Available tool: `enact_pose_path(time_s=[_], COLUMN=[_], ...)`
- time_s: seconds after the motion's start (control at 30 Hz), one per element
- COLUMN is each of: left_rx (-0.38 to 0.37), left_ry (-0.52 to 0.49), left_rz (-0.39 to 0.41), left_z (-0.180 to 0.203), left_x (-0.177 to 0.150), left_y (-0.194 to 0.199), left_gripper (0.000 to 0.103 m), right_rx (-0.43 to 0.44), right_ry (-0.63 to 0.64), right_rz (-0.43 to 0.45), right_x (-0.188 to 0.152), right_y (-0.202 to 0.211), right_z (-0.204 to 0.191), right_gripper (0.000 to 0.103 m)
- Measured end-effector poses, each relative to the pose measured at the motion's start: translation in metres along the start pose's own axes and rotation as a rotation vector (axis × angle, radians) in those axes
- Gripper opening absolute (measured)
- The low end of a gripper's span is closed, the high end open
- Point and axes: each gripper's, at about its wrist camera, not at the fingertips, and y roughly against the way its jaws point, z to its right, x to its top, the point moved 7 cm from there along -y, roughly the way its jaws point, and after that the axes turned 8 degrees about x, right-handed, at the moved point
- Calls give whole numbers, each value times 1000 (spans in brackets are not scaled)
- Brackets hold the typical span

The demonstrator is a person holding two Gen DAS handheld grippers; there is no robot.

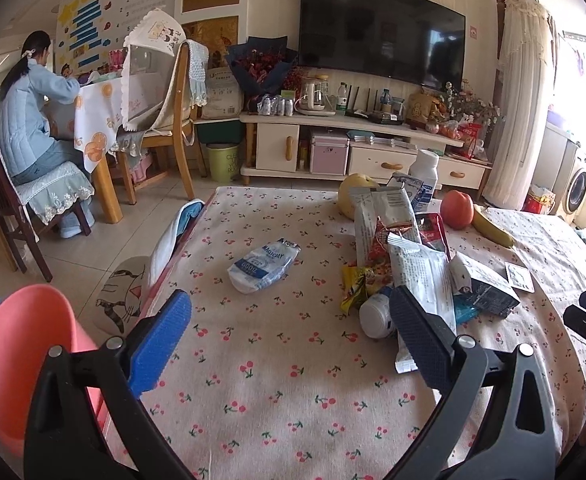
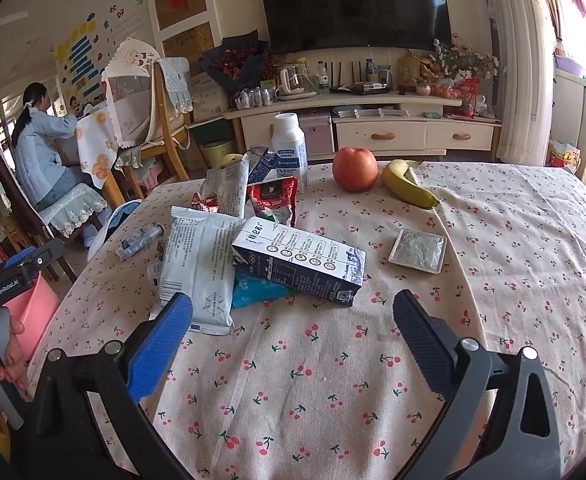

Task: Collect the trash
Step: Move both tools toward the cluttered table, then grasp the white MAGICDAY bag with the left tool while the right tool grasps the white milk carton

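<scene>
While level over tablecloth (image 2: 493,240) | left hand-held gripper (image 1: 289,320) wide open, empty | right hand-held gripper (image 2: 293,320) likewise

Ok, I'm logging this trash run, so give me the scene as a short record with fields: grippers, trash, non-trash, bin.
left gripper: open, empty, above the table
right gripper: open, empty, facing the carton
trash pile: carton, white wrapper, red pouch, teal packet
loose trash: crumpled bag, foil tray
non-trash: apple, banana
unclear: white bottle, upright; full or empty cannot be told
bin: pink bin, beside the table on the left
</scene>
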Motion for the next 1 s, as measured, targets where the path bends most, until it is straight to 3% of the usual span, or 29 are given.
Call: enact_pose_path(time_s=[0.17, 0.43, 0.57, 0.6, 0.67, 0.73, 0.9, 1.0], left_rx=[-4, -4, -36, -46, -71, -103, -78, -85], left_ry=[-83, -139, -153, -155, -155, -142, -160, -160], left_rz=[-25, -157, -220, -236, -260, -283, -329, -353], left_z=[1, -15, -23, -23, -20, -17, -12, -8], left_x=[13, 7, 1, 0, 0, 0, 0, -3], left_y=[-46, -120, -145, -151, -160, -169, -193, -199], left_gripper=[99, 85, 85, 85, 85, 85, 85, 72], right_rx=[31, 80, 112, 124, 137, 147, 179, 193], right_ry=[-37, -145, -157, -166, -184, -208, -203, -177], right_rz=[6, 6, -21, -30, -43, -59, -104, -155], right_x=[15, 44, 49, 50, 52, 55, 57, 54], right_y=[-17, -54, -73, -78, -86, -97, -124, -140], right_z=[13, 47, 56, 58, 66, 73, 81, 79], right_gripper=[98, 97, 96, 95, 80, 77, 76, 76])
